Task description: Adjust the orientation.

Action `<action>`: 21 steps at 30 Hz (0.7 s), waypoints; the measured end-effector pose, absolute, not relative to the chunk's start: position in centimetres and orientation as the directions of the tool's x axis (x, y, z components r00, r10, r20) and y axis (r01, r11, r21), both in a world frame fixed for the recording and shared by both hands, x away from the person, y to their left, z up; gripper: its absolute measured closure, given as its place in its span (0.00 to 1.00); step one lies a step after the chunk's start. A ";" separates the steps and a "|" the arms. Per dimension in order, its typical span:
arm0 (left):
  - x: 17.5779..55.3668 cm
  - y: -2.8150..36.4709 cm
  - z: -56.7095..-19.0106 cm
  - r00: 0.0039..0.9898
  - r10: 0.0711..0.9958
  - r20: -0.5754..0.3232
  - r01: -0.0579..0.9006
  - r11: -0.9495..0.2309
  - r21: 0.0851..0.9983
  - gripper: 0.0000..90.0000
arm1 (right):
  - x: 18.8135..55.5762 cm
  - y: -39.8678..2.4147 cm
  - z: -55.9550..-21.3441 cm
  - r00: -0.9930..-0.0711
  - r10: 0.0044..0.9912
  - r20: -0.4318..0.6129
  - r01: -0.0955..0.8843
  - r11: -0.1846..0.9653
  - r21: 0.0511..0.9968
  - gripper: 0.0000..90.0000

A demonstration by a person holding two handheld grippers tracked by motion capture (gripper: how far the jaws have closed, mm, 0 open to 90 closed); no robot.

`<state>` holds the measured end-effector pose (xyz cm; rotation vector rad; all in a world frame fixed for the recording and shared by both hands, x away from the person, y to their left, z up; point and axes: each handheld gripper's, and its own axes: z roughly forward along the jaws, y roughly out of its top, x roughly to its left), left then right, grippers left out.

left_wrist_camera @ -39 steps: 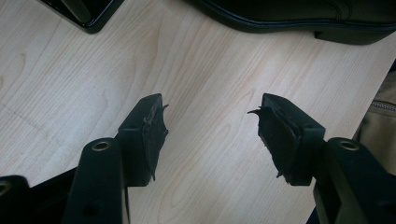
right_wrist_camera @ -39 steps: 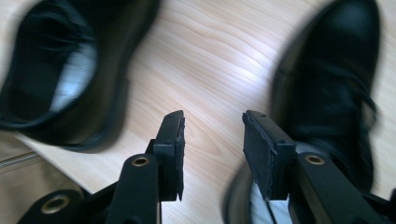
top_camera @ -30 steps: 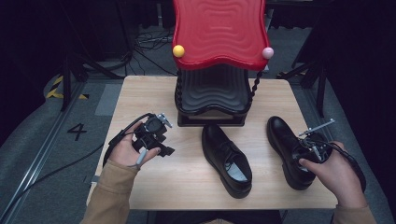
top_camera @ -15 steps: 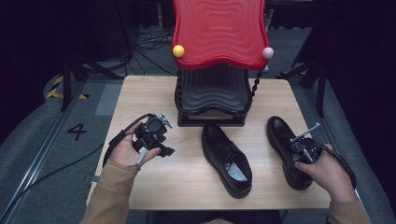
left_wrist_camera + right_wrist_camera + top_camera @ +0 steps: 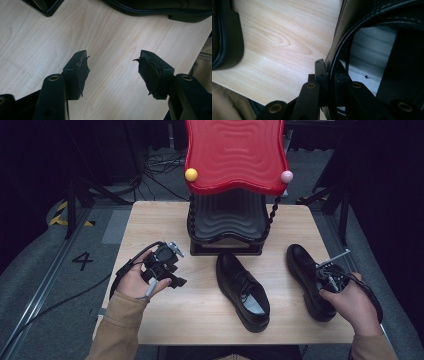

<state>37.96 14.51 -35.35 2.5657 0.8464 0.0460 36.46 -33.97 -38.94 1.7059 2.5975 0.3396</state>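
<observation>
1. Your right gripper (image 5: 327,75): the jaws have just been closing and now pinch the side wall of the right shoe (image 5: 372,27) at its opening, one jaw outside the leather, the other inside against the pale lining.
2. In the high view that right gripper (image 5: 327,279) sits at the right of the frame, over the heel half of the right shoe (image 5: 302,265). Your right hand (image 5: 350,302) grips it from the lower right.
3. The right shoe rests on the table (image 5: 200,315) near its right edge, toe towards the top of the frame.
4. Your left gripper (image 5: 112,71): jaws spread wide, nothing between them, bare wood below.
5. In the high view the left gripper (image 5: 162,265) lies in your left hand (image 5: 137,282) at centre left, over the table, well apart from both shoes.
6. The middle shoe (image 5: 243,287) lies at centre frame, toe up, heel towards the lower right, apart from the right shoe. Its sole edge shows at the top of the left gripper view.
7. A black stand (image 5: 227,222) with a red wavy top (image 5: 235,152) stands at the table's far edge, just above the middle shoe's toe.
</observation>
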 end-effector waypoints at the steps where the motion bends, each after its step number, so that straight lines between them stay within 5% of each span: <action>1: 38.0 14.5 -35.4 0.813 0.574 -0.103 0.559 -0.718 0.415 0.46 | 36.4 -34.0 -38.8 -0.402 0.910 0.103 0.904 0.377 0.201 0.94; 21: 37.8 14.8 -35.3 0.810 0.578 -0.098 0.560 -0.716 0.417 0.46 | 33.6 -30.4 -34.5 -0.520 0.853 0.046 0.807 0.473 0.353 0.95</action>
